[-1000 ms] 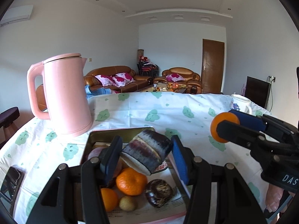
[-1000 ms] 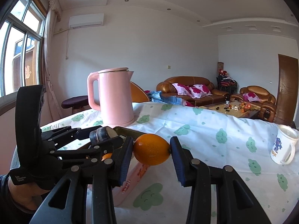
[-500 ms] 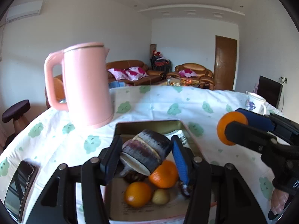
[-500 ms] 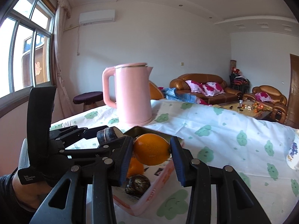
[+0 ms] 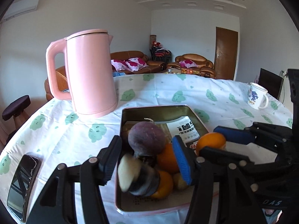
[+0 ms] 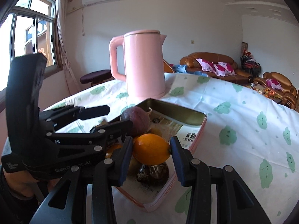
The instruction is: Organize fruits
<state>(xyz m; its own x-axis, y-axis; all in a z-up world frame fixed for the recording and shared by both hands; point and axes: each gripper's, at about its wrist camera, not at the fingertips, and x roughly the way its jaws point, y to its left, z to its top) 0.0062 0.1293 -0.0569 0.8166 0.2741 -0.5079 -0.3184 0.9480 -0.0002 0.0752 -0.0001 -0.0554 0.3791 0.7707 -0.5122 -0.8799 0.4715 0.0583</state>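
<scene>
A: Where now, the orange (image 6: 149, 149)?

B: Pinched between the fingers (image 6: 126, 155) of the right gripper (image 6: 151, 155), closed firmly on both its ends; hanging just above the tin tray (image 6: 186, 110), over the fruits already inside.

A: And the dark striped piece (image 5: 139, 181)?

B: Blurred between the fingers (image 5: 182, 160) of the left gripper (image 5: 146, 158), parted and just been opening; no pad pressing on it, so probably dropping into the tray, near the purple fruit (image 5: 146, 138) and the small oranges (image 5: 166, 160).

A: What risk from here?

B: Crowded near end of the tray; could land on the pile and roll over the low rim onto the desk (image 5: 74, 130); same for the orange if released too high; also both grippers very near each other, so could bump when lowering.

A: Pose of the hands?

B: Both pointing forward and tilted down over the near end of the tray, side by side; pink kettle (image 5: 89, 74) near the far end of the tray; mug (image 5: 257, 98) well apart.
</scene>
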